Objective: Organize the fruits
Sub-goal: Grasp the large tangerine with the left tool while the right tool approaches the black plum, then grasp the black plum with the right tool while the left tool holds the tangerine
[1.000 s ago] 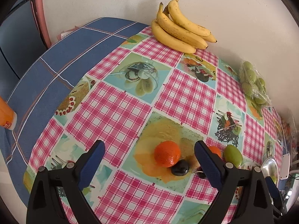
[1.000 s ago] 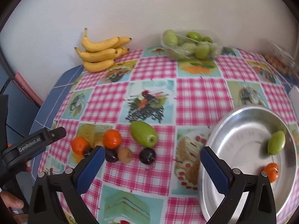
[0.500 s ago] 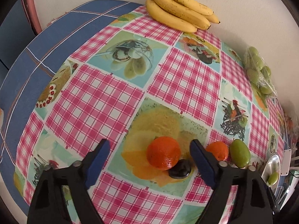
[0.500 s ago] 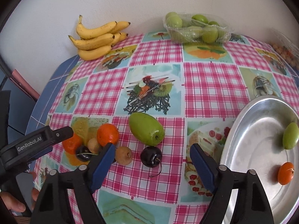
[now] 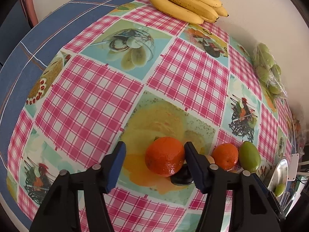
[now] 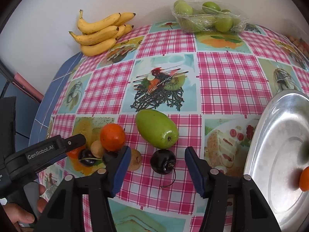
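An orange (image 5: 165,156) sits on the checked tablecloth between the jaws of my left gripper (image 5: 154,147). The jaws are closing; the right pad is at the peel and a gap remains on the left. A dark cherry (image 5: 181,176) lies just behind that orange. My right gripper (image 6: 157,149) straddles another dark cherry (image 6: 163,161) with its stem; its jaws are closing too, with gaps on both sides. A green oval fruit (image 6: 156,128) lies just beyond. A steel bowl (image 6: 270,135) at the right holds a small orange (image 6: 305,177).
A second orange (image 6: 113,137), small brown fruits (image 6: 135,159) and a cherry (image 6: 87,159) cluster at the left. There one of the left gripper's fingers (image 6: 75,142) reaches in, with a hand (image 6: 19,212) below. Bananas (image 6: 102,32) and wrapped green fruits (image 6: 208,19) line the wall.
Both grippers have come down closer to the table and their jaws have narrowed. The orange now sits between the left jaws, the cherry between the right jaws.
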`<state>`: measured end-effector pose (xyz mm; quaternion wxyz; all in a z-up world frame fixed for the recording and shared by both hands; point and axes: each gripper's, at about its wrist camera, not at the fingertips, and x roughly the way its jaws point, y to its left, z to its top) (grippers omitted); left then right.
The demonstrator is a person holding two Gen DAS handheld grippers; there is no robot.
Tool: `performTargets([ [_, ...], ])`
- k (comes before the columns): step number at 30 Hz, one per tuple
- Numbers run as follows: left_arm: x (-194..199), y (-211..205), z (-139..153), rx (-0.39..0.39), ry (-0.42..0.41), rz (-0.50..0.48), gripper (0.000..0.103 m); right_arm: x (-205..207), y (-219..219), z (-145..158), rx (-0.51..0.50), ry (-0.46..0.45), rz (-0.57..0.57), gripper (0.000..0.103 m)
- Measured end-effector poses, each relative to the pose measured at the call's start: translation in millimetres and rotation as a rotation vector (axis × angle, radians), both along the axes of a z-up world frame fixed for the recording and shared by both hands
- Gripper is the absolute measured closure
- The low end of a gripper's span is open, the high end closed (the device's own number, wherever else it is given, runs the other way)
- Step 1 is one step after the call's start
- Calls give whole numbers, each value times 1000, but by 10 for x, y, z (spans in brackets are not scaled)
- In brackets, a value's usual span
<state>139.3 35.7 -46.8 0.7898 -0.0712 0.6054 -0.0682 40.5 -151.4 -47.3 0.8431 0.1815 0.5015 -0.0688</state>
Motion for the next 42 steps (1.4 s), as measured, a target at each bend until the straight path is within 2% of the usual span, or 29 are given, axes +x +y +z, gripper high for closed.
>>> performTargets([
  [6, 13, -24, 3, -43, 10, -14, 60, -16, -24, 40, 6, -1, 5, 51],
  [8, 23, -48, -1, -41, 10, -21, 61, -29, -45, 68, 16, -7, 0, 55],
  [12, 38, -66, -8, -44, 12, -18, 61, -46, -60, 120, 9, -19, -2, 60],
  [25, -2, -39, 23, -42, 17, -15, 62, -16, -28, -46, -7, 34, 3, 73],
  [30, -13, 10, 41, -60, 23, 12, 62, -32, -37, -19, 5, 22, 0, 74],
  [35, -28, 73, 147, -76, -5, 29, 62, -68, -47, 120, 15, -9, -6, 74],
  [42, -74, 113, 442, -90, -79, 36, 62, -181, -82, 414, 37, -69, -23, 74],
])
